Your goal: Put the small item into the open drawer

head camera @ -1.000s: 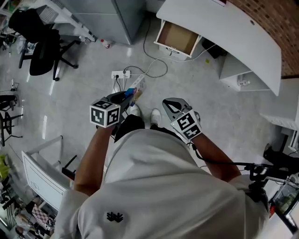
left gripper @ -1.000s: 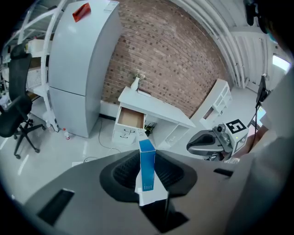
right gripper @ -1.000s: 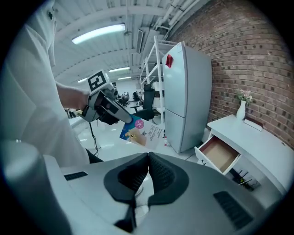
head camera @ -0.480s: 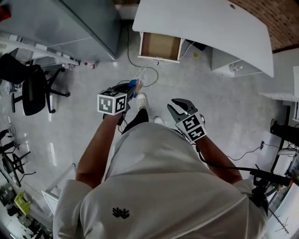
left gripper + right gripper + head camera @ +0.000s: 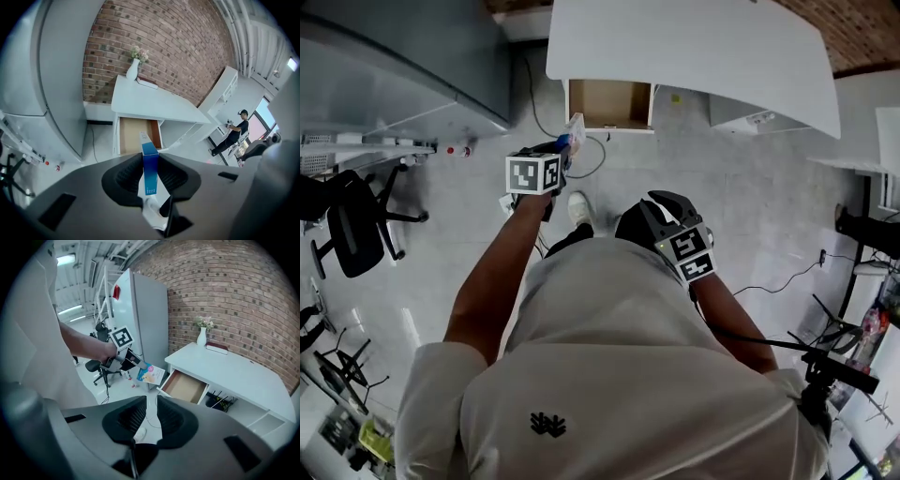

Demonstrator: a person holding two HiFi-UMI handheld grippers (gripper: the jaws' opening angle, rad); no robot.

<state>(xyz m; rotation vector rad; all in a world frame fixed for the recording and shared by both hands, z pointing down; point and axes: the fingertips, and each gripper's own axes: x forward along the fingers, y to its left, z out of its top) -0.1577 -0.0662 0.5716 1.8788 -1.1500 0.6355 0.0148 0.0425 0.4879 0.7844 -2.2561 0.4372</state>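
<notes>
The left hand-held gripper (image 5: 150,158) has its ribbed dark jaws partly closed and pressing on the two broad faces of a small carton (image 5: 150,172). The carton is thin, flat cardboard: edge-on it shows a glossy blue side and a white end, while the right gripper view shows a pale broad face with pink and blue print (image 5: 151,373). It is held in the air above the floor, just short of the open drawer (image 5: 609,103), which is a shallow box with white walls and a bare brown bottom, pulled out from under the smooth white counter (image 5: 694,47). The right hand-held gripper (image 5: 151,401) has nothing between its jaws, which stand slightly apart and have just been closing. A white vase (image 5: 132,70) of flowers stands on the counter against a rough red brick wall (image 5: 178,42). Since the earlier frame, the left arm has reached forward, bringing the carton much nearer the drawer's front.
</notes>
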